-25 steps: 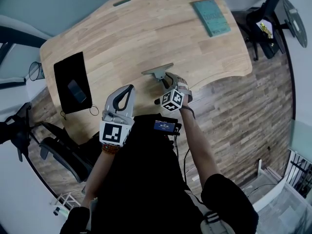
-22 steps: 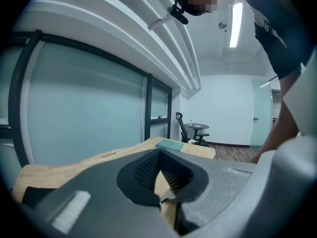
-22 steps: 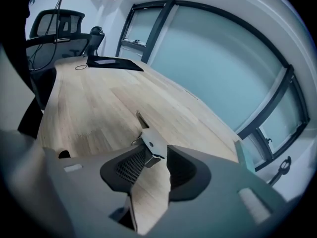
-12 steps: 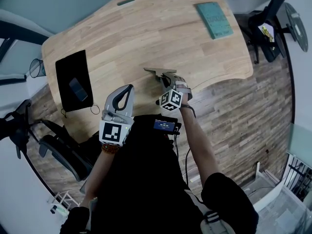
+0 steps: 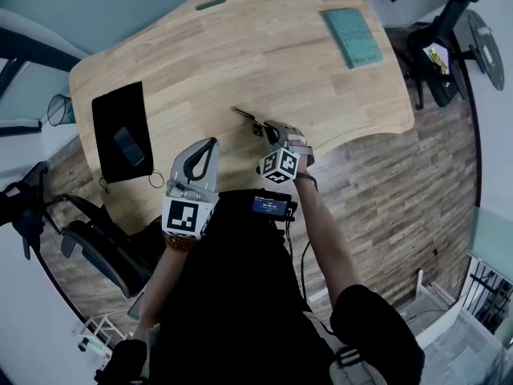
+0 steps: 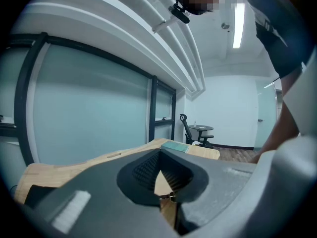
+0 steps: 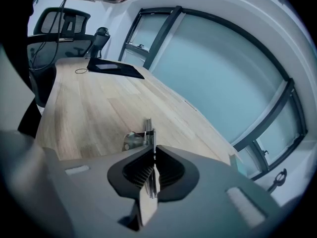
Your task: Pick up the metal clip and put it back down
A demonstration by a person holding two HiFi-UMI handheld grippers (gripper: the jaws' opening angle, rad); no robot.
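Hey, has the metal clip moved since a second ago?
Yes. The metal clip lay flat on the table; now it is tipped on edge, raised off the wood, clamped by the right gripper, whose jaws have just been closing on it.

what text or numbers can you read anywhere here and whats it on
Nothing can be quoted as it reads.
Book: print on the teal cover, too small to read.
Screen at the person's waist: lit lines of text, too blurred to read.
Left cube and right cube: black and white square markers only, no letters or numbers.
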